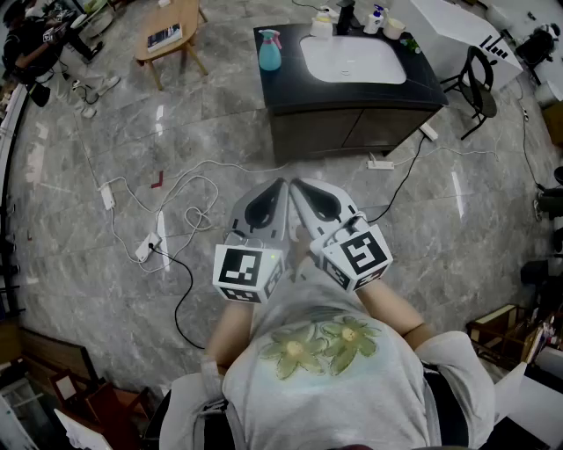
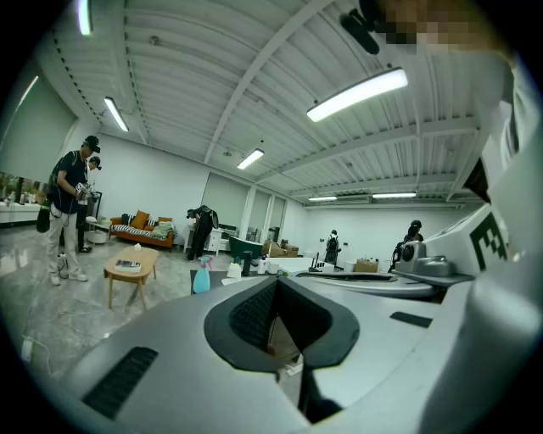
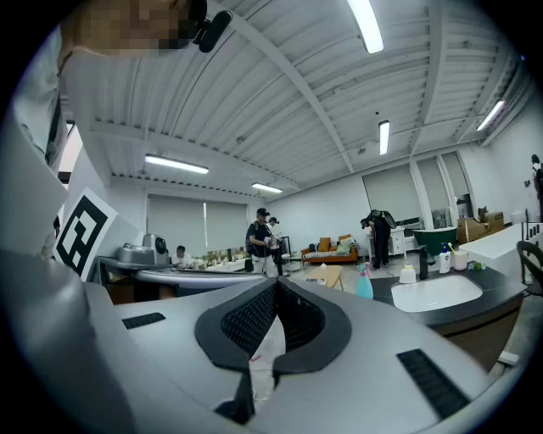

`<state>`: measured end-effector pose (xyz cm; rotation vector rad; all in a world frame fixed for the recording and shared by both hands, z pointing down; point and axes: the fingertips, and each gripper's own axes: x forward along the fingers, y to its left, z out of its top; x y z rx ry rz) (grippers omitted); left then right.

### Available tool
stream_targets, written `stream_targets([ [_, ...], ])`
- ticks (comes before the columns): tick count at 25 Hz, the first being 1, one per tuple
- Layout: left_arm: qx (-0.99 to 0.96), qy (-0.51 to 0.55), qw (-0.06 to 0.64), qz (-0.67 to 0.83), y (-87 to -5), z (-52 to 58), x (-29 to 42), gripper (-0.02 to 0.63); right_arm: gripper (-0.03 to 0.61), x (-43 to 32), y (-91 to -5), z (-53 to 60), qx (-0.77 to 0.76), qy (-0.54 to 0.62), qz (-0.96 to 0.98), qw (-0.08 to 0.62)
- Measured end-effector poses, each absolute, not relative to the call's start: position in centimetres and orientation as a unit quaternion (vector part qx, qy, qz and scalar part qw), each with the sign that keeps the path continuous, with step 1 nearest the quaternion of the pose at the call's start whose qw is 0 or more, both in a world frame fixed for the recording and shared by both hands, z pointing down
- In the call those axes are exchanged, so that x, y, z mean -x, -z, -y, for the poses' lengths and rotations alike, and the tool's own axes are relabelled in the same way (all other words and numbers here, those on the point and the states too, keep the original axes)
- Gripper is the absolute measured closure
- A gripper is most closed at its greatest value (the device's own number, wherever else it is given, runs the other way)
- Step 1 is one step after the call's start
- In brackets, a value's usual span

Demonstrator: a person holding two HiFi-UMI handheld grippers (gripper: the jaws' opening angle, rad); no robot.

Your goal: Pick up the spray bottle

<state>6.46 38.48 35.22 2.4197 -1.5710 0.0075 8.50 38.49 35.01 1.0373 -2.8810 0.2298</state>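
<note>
claws side by side, near level — left claw [image 1: 281, 185] and right claw [image 1: 296, 185] both clenched, empty

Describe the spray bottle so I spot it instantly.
Find the dark vanity cabinet with the white sink. The spray bottle stands alone left of the sink, teal with a pink trigger head; the other containers cluster behind the sink.

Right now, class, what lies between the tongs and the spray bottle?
The head view shows floor crossed by a white cable, then the dark cabinet front. The spray bottle stands on the cabinet top.
</note>
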Motion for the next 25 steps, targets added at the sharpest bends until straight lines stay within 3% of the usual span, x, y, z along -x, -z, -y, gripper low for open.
stream_targets([
  [25, -0.829, -0.005, 0.142, 0.542, -35.9, -30.3, -4.5, 0.606, 0.555, -6.6, -35.5, -30.0, -0.327, -0.106, 0.939, 0.022],
])
